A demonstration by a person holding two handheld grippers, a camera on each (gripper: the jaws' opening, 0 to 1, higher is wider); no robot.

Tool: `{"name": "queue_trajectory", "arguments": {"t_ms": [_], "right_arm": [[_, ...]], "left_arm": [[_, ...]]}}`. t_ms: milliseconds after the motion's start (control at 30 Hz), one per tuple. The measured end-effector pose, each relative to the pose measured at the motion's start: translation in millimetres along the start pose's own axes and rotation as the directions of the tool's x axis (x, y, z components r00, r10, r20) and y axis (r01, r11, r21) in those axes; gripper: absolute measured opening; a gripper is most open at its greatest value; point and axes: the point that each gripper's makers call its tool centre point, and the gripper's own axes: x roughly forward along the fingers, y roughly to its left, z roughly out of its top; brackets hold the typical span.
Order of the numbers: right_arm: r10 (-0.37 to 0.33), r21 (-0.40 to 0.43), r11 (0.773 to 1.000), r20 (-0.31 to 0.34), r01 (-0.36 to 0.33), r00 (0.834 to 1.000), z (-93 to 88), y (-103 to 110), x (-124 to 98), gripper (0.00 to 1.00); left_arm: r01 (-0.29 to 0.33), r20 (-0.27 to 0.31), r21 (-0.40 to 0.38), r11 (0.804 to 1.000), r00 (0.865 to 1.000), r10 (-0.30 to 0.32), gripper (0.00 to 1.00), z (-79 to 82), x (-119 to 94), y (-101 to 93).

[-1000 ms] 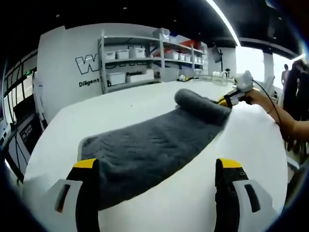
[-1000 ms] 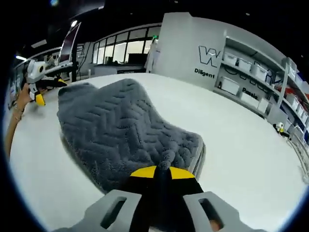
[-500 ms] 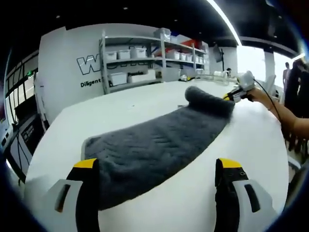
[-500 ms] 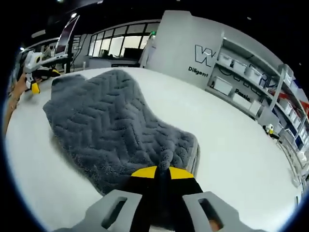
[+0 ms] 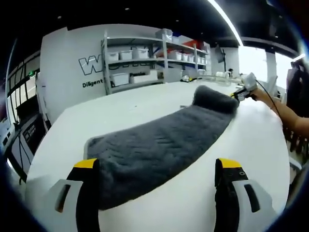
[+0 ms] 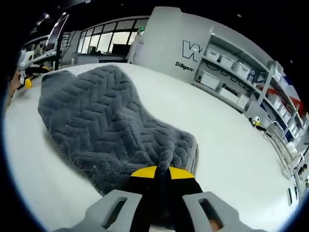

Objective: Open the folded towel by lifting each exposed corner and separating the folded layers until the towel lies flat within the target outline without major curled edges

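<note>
A dark grey towel (image 5: 159,140) with a herringbone weave lies stretched in a long strip across the white table (image 5: 120,104). My left gripper (image 5: 157,169) is open just above the table, its jaws either side of the towel's near end, touching nothing. At the far end the right gripper (image 5: 241,94), held in a person's hand, pinches the raised, curled edge. In the right gripper view, my right gripper (image 6: 164,170) is shut on the towel (image 6: 106,121) edge, a small tuft poking up between the yellow tips. The left gripper (image 6: 23,79) shows far off at the left.
Metal shelves with white bins (image 5: 145,58) stand against the white lettered wall behind the table, seen also as shelves (image 6: 241,77) on the right. A person's forearm (image 5: 285,113) reaches in from the right. Bare table (image 6: 231,145) lies to the right of the towel.
The right gripper has pulled the towel's far end further from the left gripper. The strip is longer and flatter, and the rolled hump at that end is smaller. The left gripper stayed open.
</note>
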Motion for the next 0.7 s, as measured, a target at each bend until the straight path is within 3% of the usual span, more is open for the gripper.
{"name": "queue_trajectory", "arguments": {"t_ms": [700], "right_arm": [[-0.090,0.128,0.987,-0.025,0.092,0.996,-36.7,-65,-15,0.04]], "left_arm": [[-0.014,-0.008,-0.002,1.000,1.000,0.014,0.98,-1.7,-1,3.6]]}}
